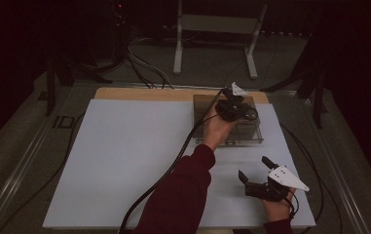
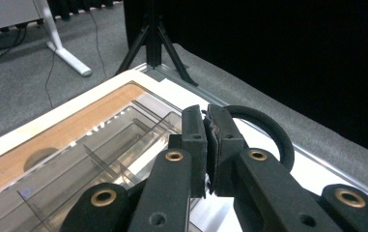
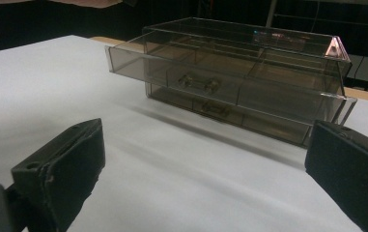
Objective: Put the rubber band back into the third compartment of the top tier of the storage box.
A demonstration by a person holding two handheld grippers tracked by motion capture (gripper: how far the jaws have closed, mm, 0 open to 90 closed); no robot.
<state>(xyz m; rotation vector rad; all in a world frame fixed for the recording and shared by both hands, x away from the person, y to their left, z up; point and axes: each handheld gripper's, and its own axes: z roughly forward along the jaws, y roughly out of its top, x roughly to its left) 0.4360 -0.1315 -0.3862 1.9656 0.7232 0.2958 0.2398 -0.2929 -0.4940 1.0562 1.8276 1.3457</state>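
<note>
A smoky clear drawer box (image 1: 249,132) stands at the back right of the white table top (image 1: 124,161). In the right gripper view its upper drawer (image 3: 172,67) is pulled out a little. My left gripper (image 1: 244,111), held by a hand in a dark red sleeve, hovers over the box and is shut on a black ring (image 1: 251,114). From the left gripper (image 2: 205,121) itself, the ring (image 2: 274,133) curves out to the right of the jaws, above divided compartments (image 2: 99,159). My right gripper (image 1: 253,167) rests near the front right, open and empty, facing the box (image 3: 249,92) from the right gripper (image 3: 208,145).
A bare wooden strip (image 1: 144,93) runs along the table's back edge. A thick cable (image 1: 173,165) trails from the left gripper across the table top. Beyond the table are white stand legs (image 1: 212,44), floor cables (image 1: 144,68) and a dark tripod (image 2: 155,43).
</note>
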